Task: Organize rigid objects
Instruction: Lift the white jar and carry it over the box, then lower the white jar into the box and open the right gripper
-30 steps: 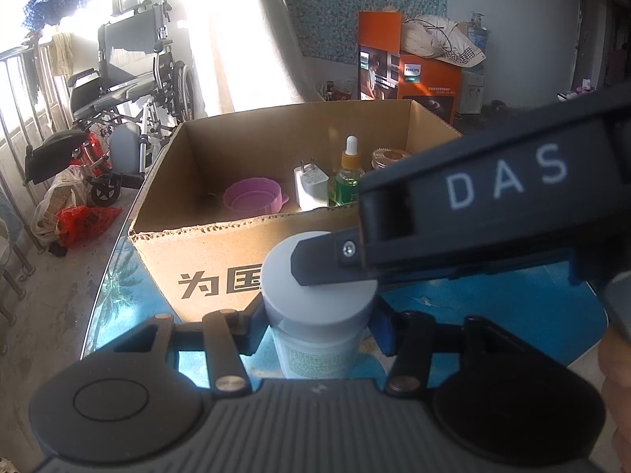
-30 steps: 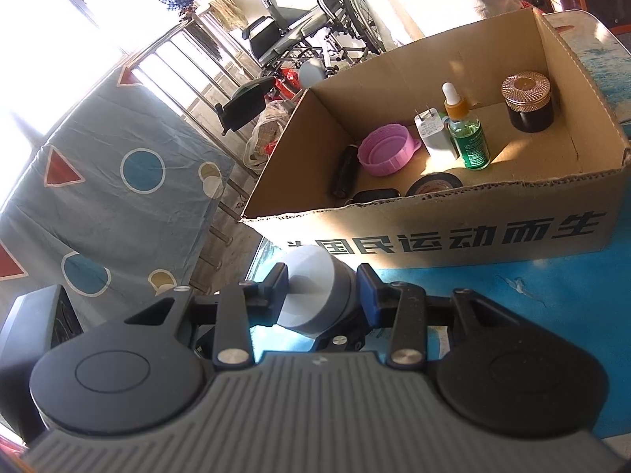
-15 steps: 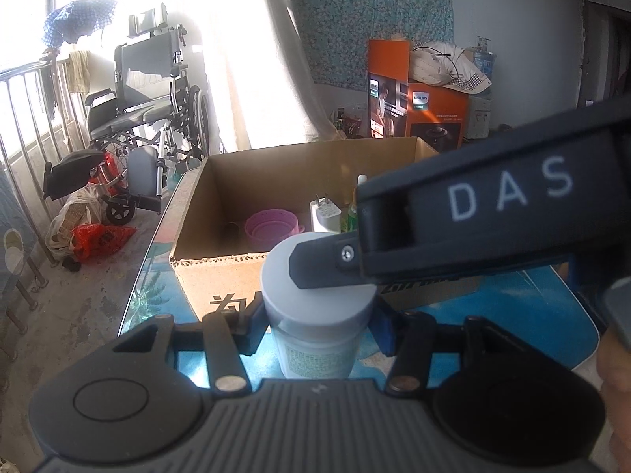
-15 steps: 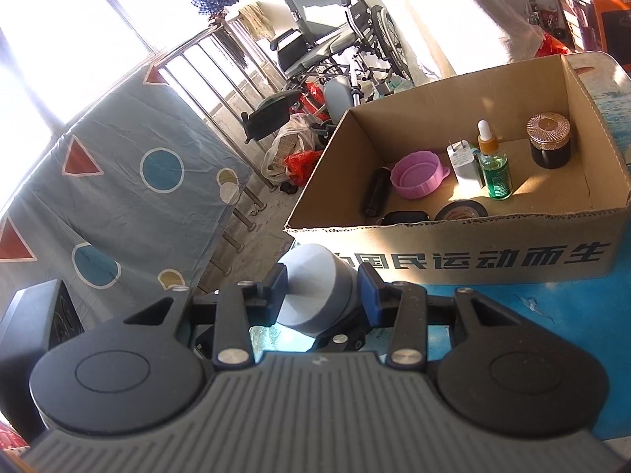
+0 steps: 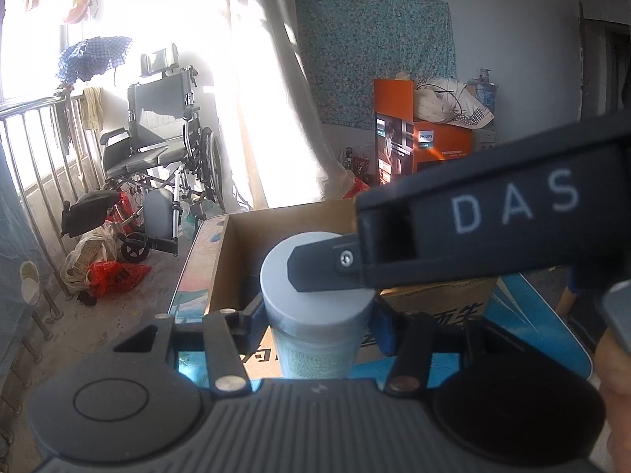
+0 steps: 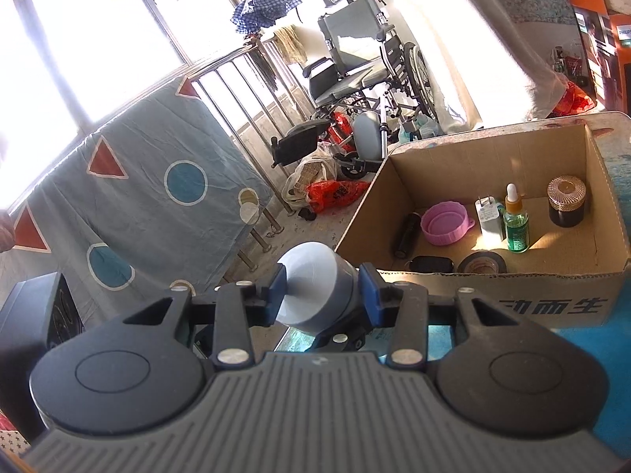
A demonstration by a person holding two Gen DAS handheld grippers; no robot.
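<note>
Both claws (image 5: pixel 319 315) (image 6: pixel 321 299) apparently around one grey-lidded jar (image 5: pixel 315 299).

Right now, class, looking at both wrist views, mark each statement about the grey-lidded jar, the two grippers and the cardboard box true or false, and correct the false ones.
1. Both grippers hold one jar. True: the left gripper clamps the body of the grey-lidded jar, the right gripper its grey lid.
2. The jar lies inside the brown cardboard box. False: it is held in front of the box.
3. The pink round cup sits in the box. True.
4. The green dropper bottle lies on its side. False: it stands upright.
5. The gold-lidded dark jar stands outside the box. False: it stands inside, near the far right corner.
</note>
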